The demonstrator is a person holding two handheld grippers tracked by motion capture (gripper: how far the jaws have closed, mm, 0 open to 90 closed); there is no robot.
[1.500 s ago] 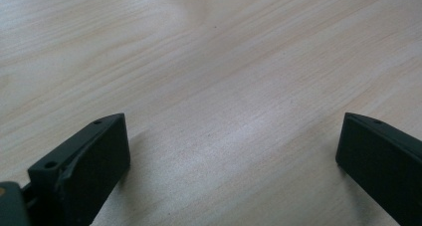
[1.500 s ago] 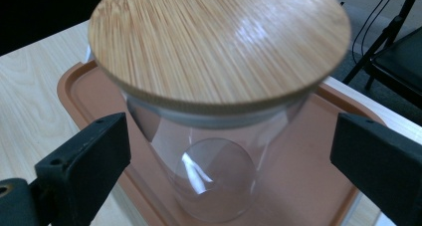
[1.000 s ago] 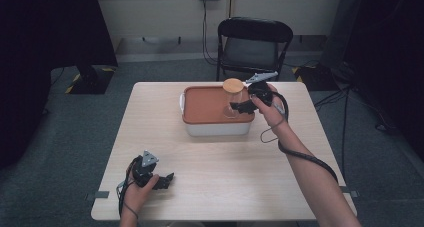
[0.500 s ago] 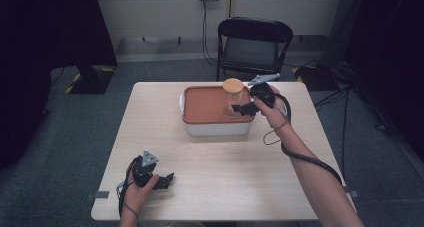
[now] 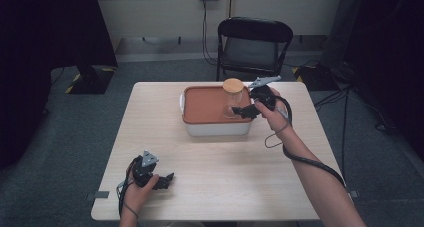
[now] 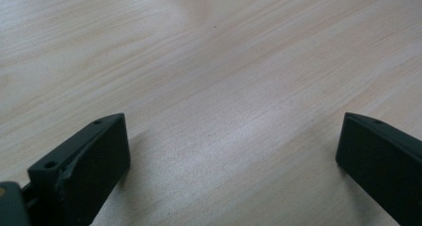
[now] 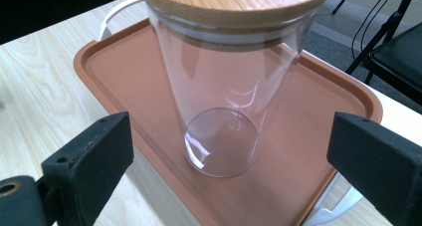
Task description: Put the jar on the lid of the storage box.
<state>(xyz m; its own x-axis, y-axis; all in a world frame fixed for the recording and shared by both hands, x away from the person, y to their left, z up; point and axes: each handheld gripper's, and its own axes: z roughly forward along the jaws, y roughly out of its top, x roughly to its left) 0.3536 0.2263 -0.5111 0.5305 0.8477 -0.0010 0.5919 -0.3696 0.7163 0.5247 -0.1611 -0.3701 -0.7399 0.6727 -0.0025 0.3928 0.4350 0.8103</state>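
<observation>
The right gripper (image 5: 246,110) fingers stand spread beside a lidded glass jar (image 5: 232,98), seemingly not touching it. It stands upright on an orange box lid (image 5: 205,107). The left gripper (image 5: 165,179) rests on the table (image 5: 240,172), fingers spread.

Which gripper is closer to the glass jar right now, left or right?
Right. The right gripper is beside the glass jar standing on the orange box lid, its open jaws to either side without touching it. The left gripper rests open at the table's near left corner.

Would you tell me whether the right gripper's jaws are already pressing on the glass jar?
No. In the right gripper view, both jaws of the right gripper stand well clear of the glass jar, which rests upright on the orange lid.
</observation>
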